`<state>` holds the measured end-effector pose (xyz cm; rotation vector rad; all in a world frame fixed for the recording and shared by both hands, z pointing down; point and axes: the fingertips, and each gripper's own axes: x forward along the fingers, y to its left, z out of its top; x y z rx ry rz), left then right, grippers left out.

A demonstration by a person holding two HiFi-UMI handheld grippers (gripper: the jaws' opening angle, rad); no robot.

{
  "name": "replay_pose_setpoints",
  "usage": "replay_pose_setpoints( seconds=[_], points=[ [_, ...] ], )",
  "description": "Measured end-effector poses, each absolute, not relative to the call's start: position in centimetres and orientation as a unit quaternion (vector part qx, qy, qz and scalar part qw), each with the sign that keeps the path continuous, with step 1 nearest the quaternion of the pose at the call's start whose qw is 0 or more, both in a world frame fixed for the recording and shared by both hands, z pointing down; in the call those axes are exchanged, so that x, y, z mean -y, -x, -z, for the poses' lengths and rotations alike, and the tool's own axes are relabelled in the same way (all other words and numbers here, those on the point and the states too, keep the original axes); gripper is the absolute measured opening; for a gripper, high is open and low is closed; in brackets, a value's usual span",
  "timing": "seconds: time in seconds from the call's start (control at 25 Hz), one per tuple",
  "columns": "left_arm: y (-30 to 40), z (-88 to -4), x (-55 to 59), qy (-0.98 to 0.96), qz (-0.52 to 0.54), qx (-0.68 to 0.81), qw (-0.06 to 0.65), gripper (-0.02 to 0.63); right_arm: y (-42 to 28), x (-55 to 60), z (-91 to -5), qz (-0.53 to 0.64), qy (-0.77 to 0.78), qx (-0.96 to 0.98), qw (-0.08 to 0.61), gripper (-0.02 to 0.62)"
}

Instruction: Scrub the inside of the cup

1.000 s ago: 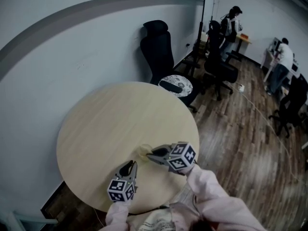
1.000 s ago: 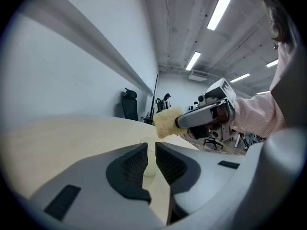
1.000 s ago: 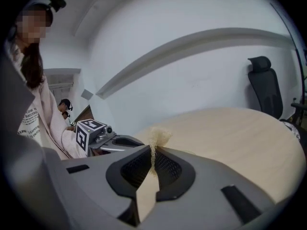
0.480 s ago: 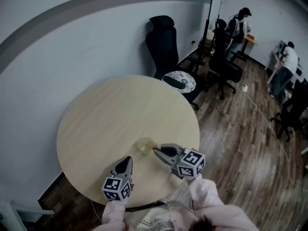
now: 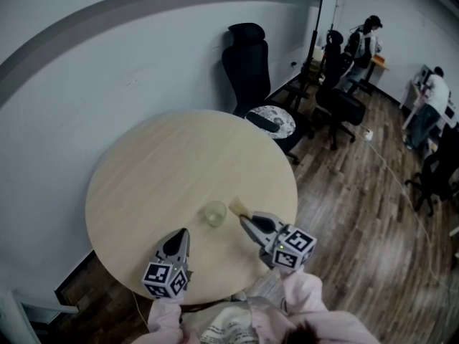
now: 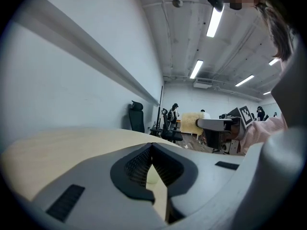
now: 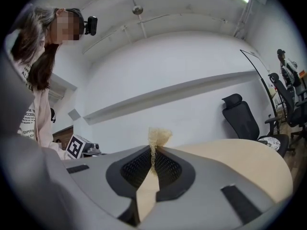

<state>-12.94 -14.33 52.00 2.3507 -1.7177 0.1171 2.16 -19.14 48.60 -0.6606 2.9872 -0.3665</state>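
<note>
A small clear cup (image 5: 214, 213) stands upright on the round pale wooden table (image 5: 165, 170), near its front edge. My right gripper (image 5: 244, 220) is just right of the cup, apart from it, shut on a pale yellow sponge (image 5: 236, 206). In the right gripper view the sponge (image 7: 158, 137) sticks up past the closed jaws of the right gripper (image 7: 153, 150). My left gripper (image 5: 178, 233) hovers to the cup's front left. Its jaws have just closed with nothing between them. In the left gripper view the left gripper (image 6: 151, 146) has its tips together, with the cup (image 6: 152, 175) showing behind them.
A black office chair (image 5: 247, 63) and a seat with a patterned cushion (image 5: 271, 120) stand beyond the table's far right edge. More chairs and two people (image 5: 362, 45) are at desks at the back right. A grey wall curves along the left.
The right gripper has drawn the sponge away from the cup, to the right. The left gripper has backed off toward the table's near edge. The cup now stands alone.
</note>
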Motion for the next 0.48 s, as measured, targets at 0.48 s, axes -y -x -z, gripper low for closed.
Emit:
replay_pose_setpoints(
  seconds=[0.48],
  points=[
    [13.21,-51.45,13.81,-0.796,-0.034,0.595,0.106,0.000,-2.62,18.66,-48.99,0.118,0.208,-0.971,0.033,0.026]
  ],
)
